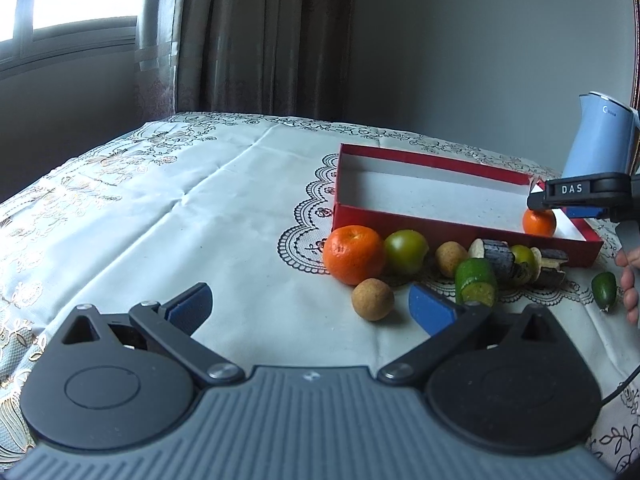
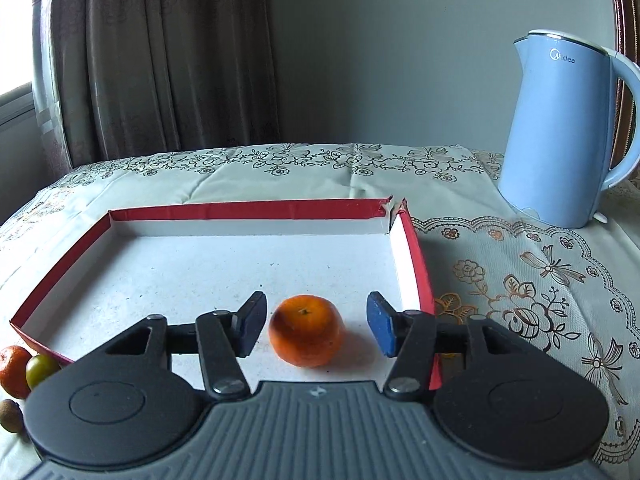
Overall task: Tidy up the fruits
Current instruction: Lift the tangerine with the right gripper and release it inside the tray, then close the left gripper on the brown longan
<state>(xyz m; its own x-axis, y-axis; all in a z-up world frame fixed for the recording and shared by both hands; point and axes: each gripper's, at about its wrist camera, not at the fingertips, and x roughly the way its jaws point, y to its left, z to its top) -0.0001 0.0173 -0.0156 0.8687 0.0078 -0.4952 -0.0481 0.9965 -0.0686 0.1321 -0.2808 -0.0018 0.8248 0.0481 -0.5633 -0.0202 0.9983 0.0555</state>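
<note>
A small orange (image 2: pixel 306 330) rests on the white floor of the red box (image 2: pixel 256 208), near its right front corner. My right gripper (image 2: pixel 316 324) is open and straddles the orange, with a gap at each blue pad. Outside the box's front wall (image 1: pixel 400 218) lie a larger orange (image 1: pixel 353 255), a green round fruit (image 1: pixel 406 251), two brown round fruits (image 1: pixel 373 299), a cut green fruit (image 1: pixel 476 282) and dark banana pieces (image 1: pixel 498 258). My left gripper (image 1: pixel 310 308) is open above the tablecloth, just in front of these fruits, with nothing between its fingers.
A light blue kettle (image 2: pixel 560 132) stands right of the box, behind its far corner. A small green fruit (image 1: pixel 604 286) lies at the right, beside a person's fingers (image 1: pixel 630 280). The patterned tablecloth (image 1: pixel 180 220) stretches left; curtain and wall stand behind.
</note>
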